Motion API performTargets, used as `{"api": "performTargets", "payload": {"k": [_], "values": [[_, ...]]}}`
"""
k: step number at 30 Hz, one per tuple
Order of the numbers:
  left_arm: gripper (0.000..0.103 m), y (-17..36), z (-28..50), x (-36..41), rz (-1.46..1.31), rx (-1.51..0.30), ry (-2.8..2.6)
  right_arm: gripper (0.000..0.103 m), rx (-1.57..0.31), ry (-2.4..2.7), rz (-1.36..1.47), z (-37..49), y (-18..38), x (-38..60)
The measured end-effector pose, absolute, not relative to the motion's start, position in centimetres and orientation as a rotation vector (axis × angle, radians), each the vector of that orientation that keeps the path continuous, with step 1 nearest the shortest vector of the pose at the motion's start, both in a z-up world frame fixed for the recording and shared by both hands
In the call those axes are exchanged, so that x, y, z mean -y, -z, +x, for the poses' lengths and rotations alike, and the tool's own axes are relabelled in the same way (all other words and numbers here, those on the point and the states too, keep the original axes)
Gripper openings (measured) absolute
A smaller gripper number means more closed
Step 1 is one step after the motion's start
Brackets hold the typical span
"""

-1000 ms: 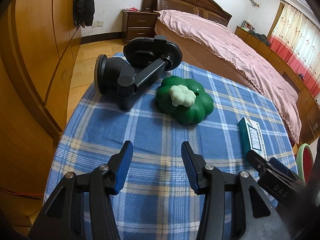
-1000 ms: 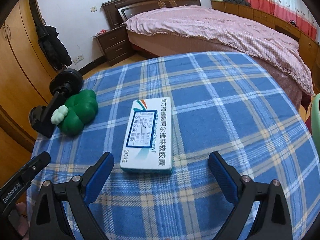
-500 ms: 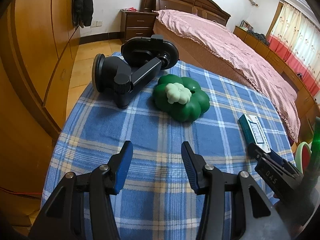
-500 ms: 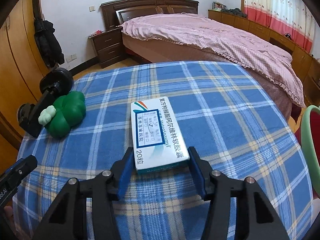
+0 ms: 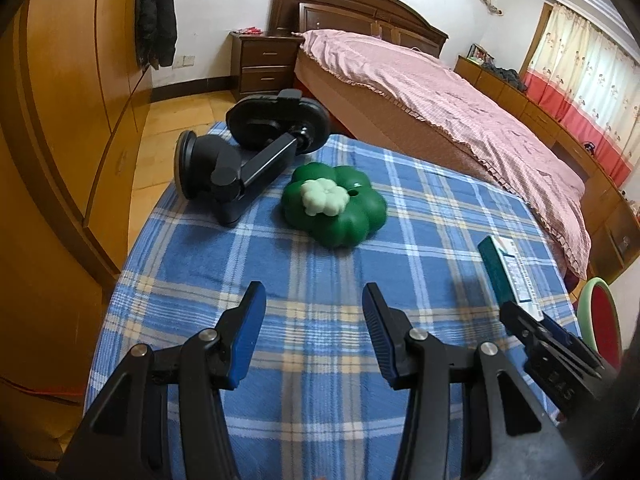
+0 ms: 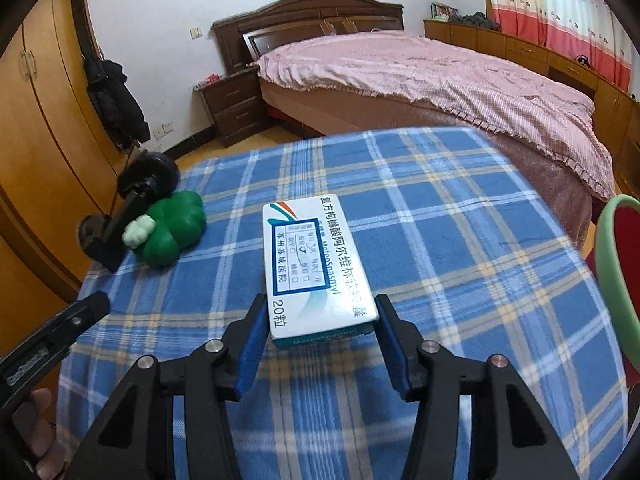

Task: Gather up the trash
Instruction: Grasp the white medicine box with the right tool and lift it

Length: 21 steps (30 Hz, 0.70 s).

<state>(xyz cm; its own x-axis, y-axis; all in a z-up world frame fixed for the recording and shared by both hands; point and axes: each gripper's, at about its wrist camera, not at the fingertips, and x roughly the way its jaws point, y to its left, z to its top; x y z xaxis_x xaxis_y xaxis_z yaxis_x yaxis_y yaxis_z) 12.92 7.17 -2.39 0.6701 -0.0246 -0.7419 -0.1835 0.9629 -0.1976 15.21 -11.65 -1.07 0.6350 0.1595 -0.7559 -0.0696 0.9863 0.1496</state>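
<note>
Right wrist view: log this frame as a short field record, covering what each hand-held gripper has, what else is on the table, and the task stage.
right hand-held gripper: shut on medicine box, near end held
left hand-held gripper: open, nothing between pads
table: blue plaid cloth
other items: green clover-shaped object; black phone mount
bin: green rim at right edge
stage: box gripped, not yet binned

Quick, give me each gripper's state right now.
Left gripper: open, nothing between its fingers, above the checked tablecloth.
Right gripper: shut on the medicine box.
</note>
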Motion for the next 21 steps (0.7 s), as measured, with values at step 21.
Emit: {"api": "performTargets", "payload": {"k": [21], "values": [[0.051, -2.6, 9.1, 0.4, -0.170, -0.743, 0.067, 0.055, -0.681, -0.078, 0.217, 6.3, -6.1, 18.9]]}}
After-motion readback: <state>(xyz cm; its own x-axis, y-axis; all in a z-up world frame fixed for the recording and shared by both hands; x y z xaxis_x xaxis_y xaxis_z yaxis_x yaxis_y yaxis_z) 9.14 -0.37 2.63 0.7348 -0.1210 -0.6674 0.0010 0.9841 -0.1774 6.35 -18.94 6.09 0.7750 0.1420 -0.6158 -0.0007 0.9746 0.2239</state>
